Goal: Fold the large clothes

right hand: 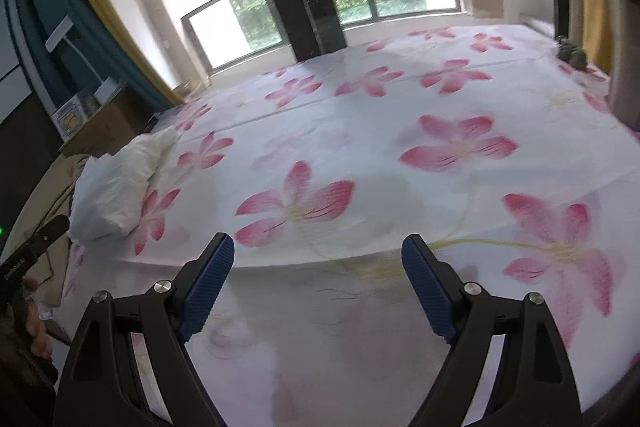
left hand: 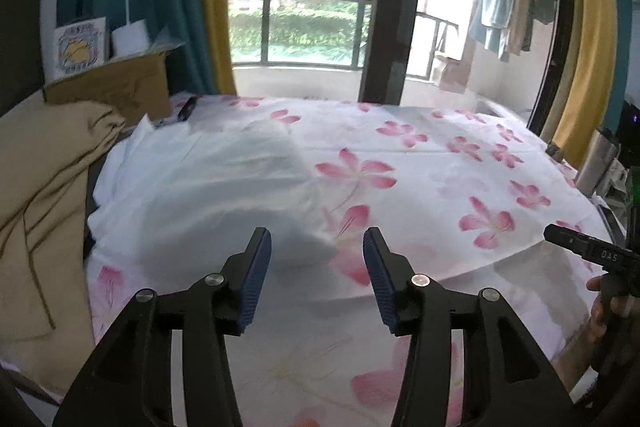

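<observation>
Across the middle of both frames we see the floral sheet (left hand: 420, 187) spread flat, white with pink blossoms, one folded edge lying just ahead of our fingertips; at the lower centre of the left wrist view our left gripper (left hand: 317, 243) stands released, nothing between its blue pads (left hand: 256, 283); our right gripper (right hand: 318, 249) gapes wider, equally empty, hovering over the fold; a white garment (left hand: 208, 179) lies bunched left of centre; a tan cloth (left hand: 44, 195) drapes at the left edge.
</observation>
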### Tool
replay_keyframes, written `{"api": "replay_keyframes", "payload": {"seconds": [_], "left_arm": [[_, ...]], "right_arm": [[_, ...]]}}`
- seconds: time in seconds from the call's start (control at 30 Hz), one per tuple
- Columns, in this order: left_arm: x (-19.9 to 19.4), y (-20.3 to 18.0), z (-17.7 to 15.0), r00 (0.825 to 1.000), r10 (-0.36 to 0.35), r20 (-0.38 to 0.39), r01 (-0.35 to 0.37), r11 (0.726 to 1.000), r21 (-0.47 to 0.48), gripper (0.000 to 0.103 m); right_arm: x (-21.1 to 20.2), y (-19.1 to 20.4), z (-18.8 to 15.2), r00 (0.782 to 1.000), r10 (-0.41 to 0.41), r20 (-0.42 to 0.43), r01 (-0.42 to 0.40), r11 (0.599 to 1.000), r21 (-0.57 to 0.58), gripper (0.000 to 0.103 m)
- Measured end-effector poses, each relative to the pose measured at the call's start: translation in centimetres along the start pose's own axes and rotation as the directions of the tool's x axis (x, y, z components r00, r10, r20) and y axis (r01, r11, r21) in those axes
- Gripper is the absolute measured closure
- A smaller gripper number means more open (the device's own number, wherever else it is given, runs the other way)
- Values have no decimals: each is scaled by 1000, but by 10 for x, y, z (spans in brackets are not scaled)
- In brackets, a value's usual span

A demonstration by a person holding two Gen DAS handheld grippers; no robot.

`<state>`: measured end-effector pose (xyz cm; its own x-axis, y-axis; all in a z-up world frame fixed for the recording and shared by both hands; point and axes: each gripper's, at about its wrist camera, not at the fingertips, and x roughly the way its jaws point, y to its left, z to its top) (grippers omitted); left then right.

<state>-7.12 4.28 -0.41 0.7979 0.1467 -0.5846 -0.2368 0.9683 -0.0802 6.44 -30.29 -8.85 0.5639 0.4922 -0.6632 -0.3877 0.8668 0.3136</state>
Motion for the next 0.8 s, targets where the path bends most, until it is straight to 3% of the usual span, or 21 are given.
{"api": "replay_keyframes", "payload": {"seconds": [0.47,0.8], "left_arm": [[-12,-30,31,995,-20,99,12,997,77,52],[-33,-40,57,976,-22,215,0,995,101,44]], "right_arm": [[-47,-26,25,988,-115,102,117,993,-17,18],[-80,-20,50,970,-150,194,162,986,-48,17]]}}
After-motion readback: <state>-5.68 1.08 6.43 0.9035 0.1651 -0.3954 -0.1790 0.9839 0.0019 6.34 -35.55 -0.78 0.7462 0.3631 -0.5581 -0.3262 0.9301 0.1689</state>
